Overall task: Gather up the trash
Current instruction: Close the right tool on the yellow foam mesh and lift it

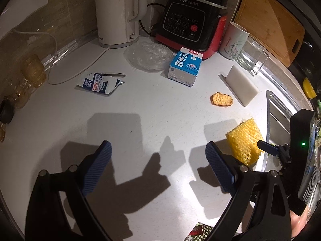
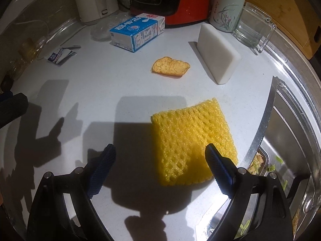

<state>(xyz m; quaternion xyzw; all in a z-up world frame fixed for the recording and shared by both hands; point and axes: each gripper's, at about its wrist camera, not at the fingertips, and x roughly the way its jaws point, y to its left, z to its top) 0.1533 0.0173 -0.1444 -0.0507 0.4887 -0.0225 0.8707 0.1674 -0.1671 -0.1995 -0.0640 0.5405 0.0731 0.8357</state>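
Foam net (image 2: 192, 140) near sink edge (image 2: 260, 132), counter (image 2: 100, 92) open leftward

On the surface (image 1: 152, 104), the foam net (image 2: 192, 142) lies nearest, just beside the sink (image 2: 291, 140) on its right. The right gripper (image 2: 160, 156) hangs over the net's near left part, 1 finger above the net, the other above bare surface. Behind the net lies the peel (image 2: 170, 66), with the block (image 2: 216, 54) standing just right of it. Farther back and left lies the milk carton (image 2: 136, 32), the plastic bag (image 1: 148, 56) touching its left side. The torn wrapper (image 1: 100, 83) lies well left. Along the back stand the kettle (image 1: 118, 14), the blender (image 1: 190, 20), the cup (image 1: 233, 40) and the glass (image 1: 251, 54), left to right.
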